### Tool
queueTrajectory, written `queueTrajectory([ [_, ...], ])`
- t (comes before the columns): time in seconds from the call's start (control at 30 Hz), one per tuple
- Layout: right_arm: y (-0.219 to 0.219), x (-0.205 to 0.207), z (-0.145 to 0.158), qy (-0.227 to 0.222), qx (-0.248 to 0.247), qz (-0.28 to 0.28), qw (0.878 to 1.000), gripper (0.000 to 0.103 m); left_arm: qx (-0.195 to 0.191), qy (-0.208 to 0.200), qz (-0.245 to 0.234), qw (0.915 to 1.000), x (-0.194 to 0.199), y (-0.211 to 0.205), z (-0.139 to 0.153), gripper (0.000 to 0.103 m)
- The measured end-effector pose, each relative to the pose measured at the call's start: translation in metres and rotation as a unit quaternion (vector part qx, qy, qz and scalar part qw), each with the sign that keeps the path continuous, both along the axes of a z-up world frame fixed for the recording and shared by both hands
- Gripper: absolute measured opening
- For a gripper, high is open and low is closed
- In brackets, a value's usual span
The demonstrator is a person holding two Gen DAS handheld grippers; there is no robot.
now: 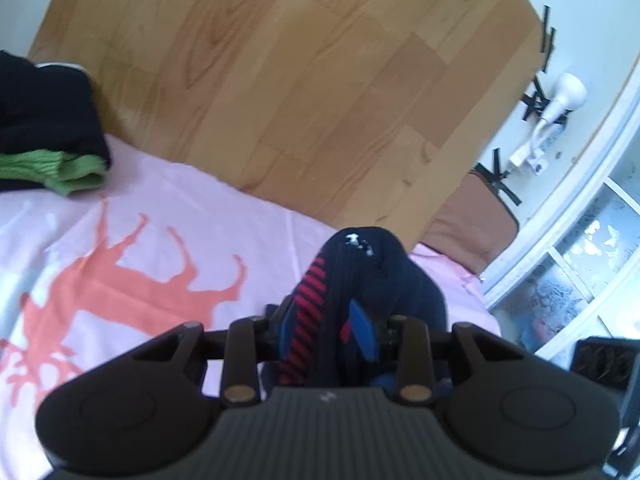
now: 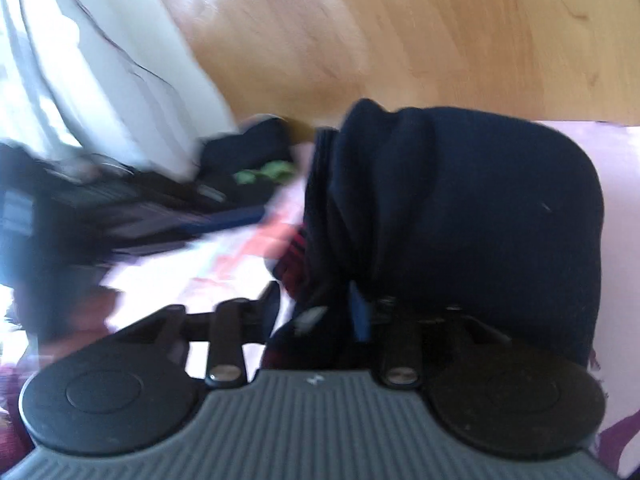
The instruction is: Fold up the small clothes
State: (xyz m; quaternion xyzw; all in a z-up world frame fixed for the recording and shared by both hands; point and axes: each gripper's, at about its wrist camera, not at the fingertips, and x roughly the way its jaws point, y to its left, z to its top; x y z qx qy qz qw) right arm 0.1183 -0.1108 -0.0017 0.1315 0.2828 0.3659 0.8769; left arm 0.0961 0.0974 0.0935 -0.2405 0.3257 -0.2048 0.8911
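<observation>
Navy sock (image 1: 356,280) with red stripes sits low in the centre of the left wrist frame, pinched between the closed jaws of the left gripper (image 1: 330,326) above a pink cloth (image 1: 160,208) with an orange print. Right gripper (image 2: 320,312) clamps the same dark sock (image 2: 460,208), bunched at centre right of its blurred frame. Folded dark and green clothes (image 1: 48,140) lie at the left wrist frame's left edge.
</observation>
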Motion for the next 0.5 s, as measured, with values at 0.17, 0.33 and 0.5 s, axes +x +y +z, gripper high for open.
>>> queueTrajectory([
  [0.17,-0.06,0.017,0.028,-0.025,0.053,-0.083,0.995,0.036,-0.006,-0.031,-0.013,0.9994,-0.004,-0.02,0.015,0.029],
  [0.33,-0.057,0.074,0.015,0.028,0.053,-0.103,0.993,0.021,0.063,-0.015,-0.026,0.9976,0.019,-0.057,0.008,0.017],
  [0.5,-0.052,0.092,-0.021,0.074,0.075,-0.114,0.988,0.0,0.07,0.047,-0.023,0.9962,0.053,-0.059,-0.039,0.005],
])
